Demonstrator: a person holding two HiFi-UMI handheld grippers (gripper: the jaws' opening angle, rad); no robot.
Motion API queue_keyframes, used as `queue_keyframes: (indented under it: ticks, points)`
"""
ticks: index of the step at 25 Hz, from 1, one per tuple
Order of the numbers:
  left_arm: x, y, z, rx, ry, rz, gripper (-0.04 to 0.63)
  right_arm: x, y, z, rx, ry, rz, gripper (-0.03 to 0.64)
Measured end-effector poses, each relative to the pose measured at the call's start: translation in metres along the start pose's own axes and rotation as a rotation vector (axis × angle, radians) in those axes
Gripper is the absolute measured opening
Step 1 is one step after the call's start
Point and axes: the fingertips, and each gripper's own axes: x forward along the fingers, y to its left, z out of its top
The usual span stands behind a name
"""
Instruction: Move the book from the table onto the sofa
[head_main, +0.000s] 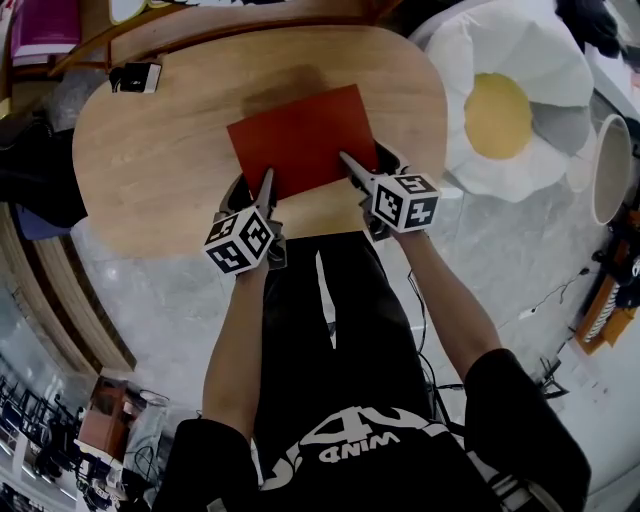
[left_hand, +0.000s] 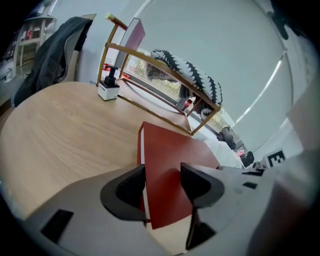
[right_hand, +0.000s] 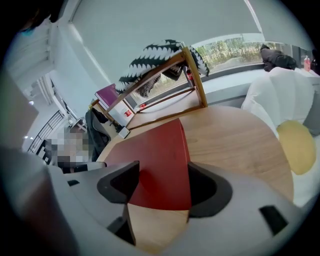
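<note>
A red book (head_main: 300, 140) lies flat on the round wooden table (head_main: 150, 150), near its front edge. My left gripper (head_main: 262, 180) hovers at the book's near left corner and my right gripper (head_main: 362, 158) at its near right corner. In the left gripper view the book (left_hand: 170, 160) shows its white page edge, and the open left gripper (left_hand: 162, 180) straddles that corner without pressing. The right gripper view shows the book (right_hand: 155, 155) between the wide-apart jaws of the right gripper (right_hand: 162, 182), with bare table below its near edge.
A white egg-shaped cushion with a yellow centre (head_main: 500, 110) sits on the floor right of the table. A small black-and-white device (head_main: 135, 77) stands at the table's far left. Behind the table is a wooden rack (left_hand: 150, 65) with a striped cloth (left_hand: 190, 72).
</note>
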Motion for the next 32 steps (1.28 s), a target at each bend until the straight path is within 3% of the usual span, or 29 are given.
queue_keyframes:
  ticks: [6, 11, 17, 21, 26, 32]
  points:
    - [-0.084, -0.047, 0.052, 0.053, -0.028, 0.014, 0.229, -0.079, 0.057, 0.038, 0.055, -0.06, -0.009, 0.293]
    - [-0.157, -0.088, 0.091, 0.086, -0.028, -0.028, 0.229, -0.151, 0.112, 0.074, 0.021, -0.082, 0.008, 0.293]
    - [-0.229, -0.121, 0.129, 0.149, -0.079, -0.063, 0.229, -0.216, 0.166, 0.103, 0.009, -0.187, -0.008, 0.293]
    - [-0.245, -0.137, 0.135, 0.177, -0.083, -0.088, 0.229, -0.239, 0.173, 0.109, 0.017, -0.221, -0.022, 0.293]
    - [-0.239, -0.165, 0.151, 0.263, -0.079, -0.165, 0.229, -0.262, 0.165, 0.12, 0.055, -0.317, -0.082, 0.293]
    - [-0.222, -0.213, 0.139, 0.37, -0.012, -0.273, 0.229, -0.304, 0.136, 0.106, 0.149, -0.405, -0.189, 0.293]
